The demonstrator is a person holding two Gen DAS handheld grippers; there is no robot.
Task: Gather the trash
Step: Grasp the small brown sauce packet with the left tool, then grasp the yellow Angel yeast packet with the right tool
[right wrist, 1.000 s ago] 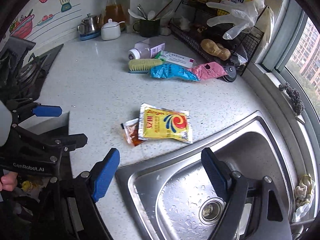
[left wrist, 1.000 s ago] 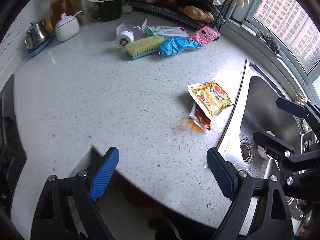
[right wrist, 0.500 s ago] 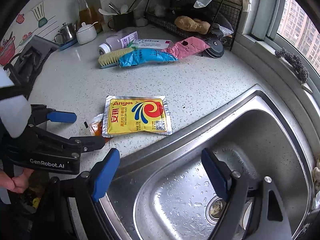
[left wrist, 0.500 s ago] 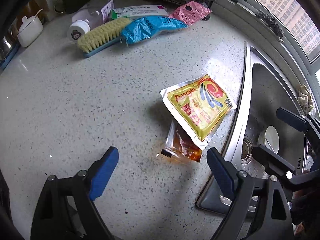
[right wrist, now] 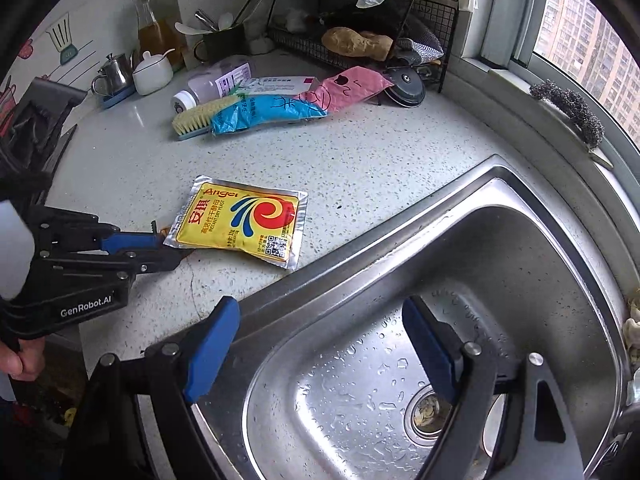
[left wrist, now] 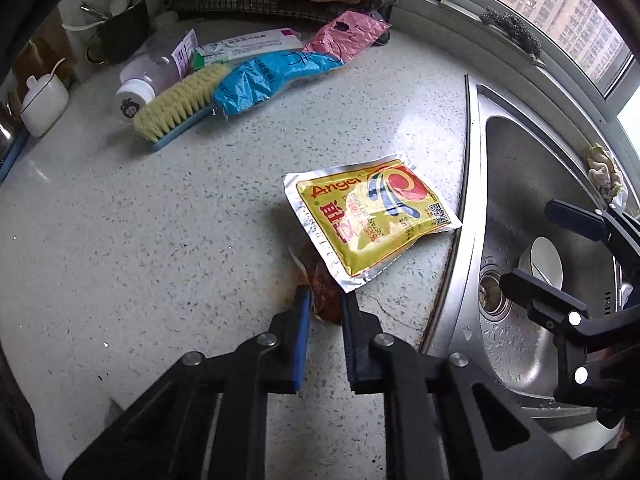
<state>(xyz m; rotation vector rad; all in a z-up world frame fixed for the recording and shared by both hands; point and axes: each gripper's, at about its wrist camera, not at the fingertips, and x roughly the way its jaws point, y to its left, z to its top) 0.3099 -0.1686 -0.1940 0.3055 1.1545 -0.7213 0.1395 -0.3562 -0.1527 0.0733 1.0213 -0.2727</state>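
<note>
1. My left tongs (left wrist: pixel 325 309) pinch the small red-brown sauce sachet (left wrist: pixel 320 280), half under the yellow foil yeast packet (left wrist: pixel 370 216) on the speckled surface (left wrist: pixel 160 220).
2. Leaking sachet may drip or slip.
3. Right tongs (right wrist: pixel 320 350) gape, idle, over the steel sink (right wrist: pixel 520 240).

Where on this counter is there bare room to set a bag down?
Bare countertop stretches left of the yellow yeast packet, below the scrub brush. Another patch lies between the blue bag and the sink. The back corner by the wire rack is crowded.
</note>
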